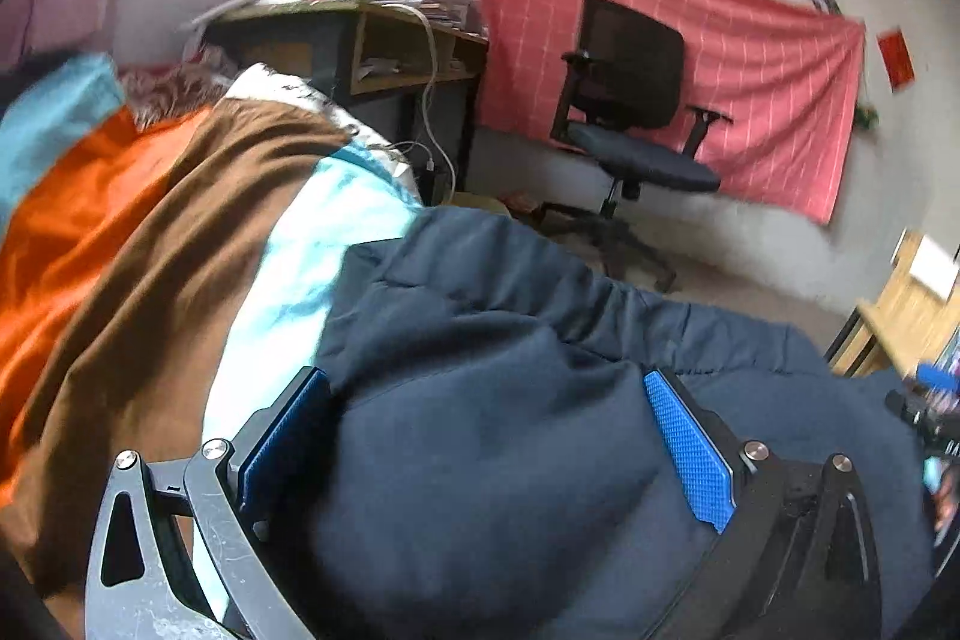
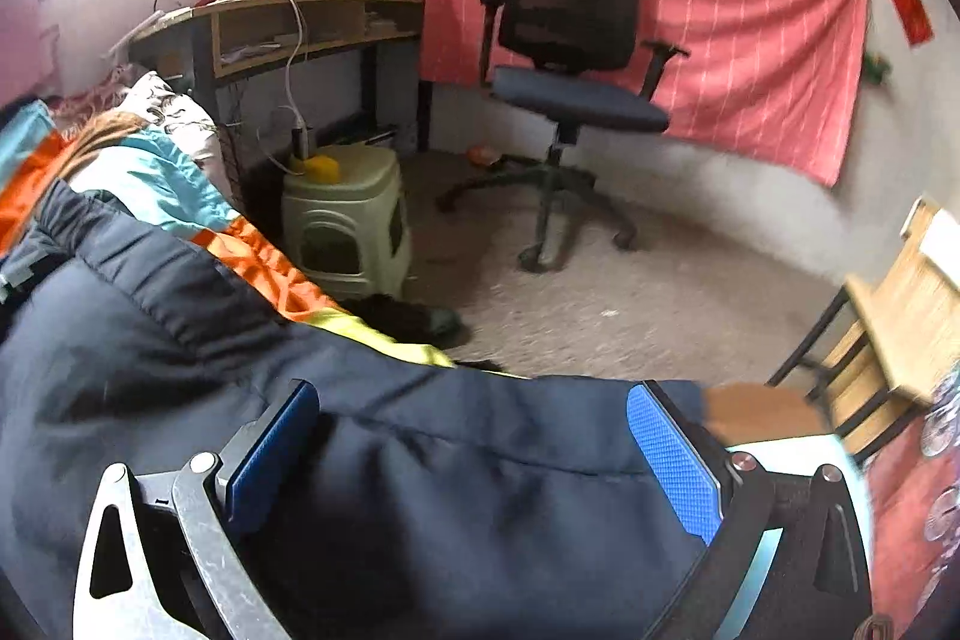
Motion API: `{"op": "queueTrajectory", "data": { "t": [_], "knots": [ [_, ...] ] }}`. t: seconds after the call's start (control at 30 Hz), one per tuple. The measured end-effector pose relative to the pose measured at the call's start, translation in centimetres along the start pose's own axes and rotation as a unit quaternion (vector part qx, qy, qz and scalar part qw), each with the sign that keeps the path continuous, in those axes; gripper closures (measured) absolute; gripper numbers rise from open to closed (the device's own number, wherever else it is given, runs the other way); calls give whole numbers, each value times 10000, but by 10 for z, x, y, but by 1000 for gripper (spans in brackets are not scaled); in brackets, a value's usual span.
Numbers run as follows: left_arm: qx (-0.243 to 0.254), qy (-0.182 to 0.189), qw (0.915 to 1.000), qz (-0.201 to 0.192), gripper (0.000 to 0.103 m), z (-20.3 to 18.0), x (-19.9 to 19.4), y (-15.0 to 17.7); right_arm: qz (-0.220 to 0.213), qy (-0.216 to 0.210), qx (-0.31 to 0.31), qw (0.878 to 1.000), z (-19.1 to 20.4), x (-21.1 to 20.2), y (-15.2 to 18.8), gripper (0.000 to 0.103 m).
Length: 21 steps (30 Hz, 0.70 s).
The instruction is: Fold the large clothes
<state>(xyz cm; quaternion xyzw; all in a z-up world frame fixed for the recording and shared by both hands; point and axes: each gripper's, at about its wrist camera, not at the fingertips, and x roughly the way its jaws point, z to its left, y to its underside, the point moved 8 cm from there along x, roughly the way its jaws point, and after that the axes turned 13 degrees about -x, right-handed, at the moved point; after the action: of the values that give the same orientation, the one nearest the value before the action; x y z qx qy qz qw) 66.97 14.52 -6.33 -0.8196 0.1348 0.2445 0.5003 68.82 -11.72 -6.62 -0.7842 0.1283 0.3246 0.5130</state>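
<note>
A large navy padded jacket (image 1: 510, 340) lies bunched on a bed with an orange, brown and turquoise striped cover (image 1: 120, 232). My left gripper (image 1: 486, 382) is open wide, its blue pads (image 1: 690, 448) on either side of a thick bulge of the jacket. In the right wrist view the same jacket (image 2: 180, 340) spreads to the bed's edge. My right gripper (image 2: 474, 394) is also open wide over a seamed edge of the jacket, and fabric fills the gap between its fingers. What lies under the jacket is hidden.
Past the bed are a black office chair (image 2: 570, 40), a desk (image 2: 288, 28) with a hanging cable, a pale green plastic stool (image 2: 348, 220) and dark shoes (image 2: 414, 319) on the floor. Wooden furniture (image 2: 900, 316) stands at the right. A pink cloth (image 2: 720, 10) covers the wall.
</note>
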Motion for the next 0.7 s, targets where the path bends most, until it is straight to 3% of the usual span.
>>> {"op": "queueTrajectory", "data": {
  "t": [0.13, 0.23, 0.43, 0.7],
  "knots": [
    [-185, 175, 9995, 186, 1, 19, -12, -4, -233, 80, 244, 9994, -21, -22, 16, 0],
    [-277, 418, 9979, 405, 1, 33, -23, 2, -365, 161, 818, 9959, -39, -34, 34, 0],
    [-455, 436, 9955, 706, 1, 67, -35, 9, -514, 249, 1680, 9841, -62, -45, 68, 0],
    [-641, 515, 9897, 1168, 1, 91, -33, 15, -509, -309, 2882, 9557, -93, -39, 109, 0]
  ]
}}
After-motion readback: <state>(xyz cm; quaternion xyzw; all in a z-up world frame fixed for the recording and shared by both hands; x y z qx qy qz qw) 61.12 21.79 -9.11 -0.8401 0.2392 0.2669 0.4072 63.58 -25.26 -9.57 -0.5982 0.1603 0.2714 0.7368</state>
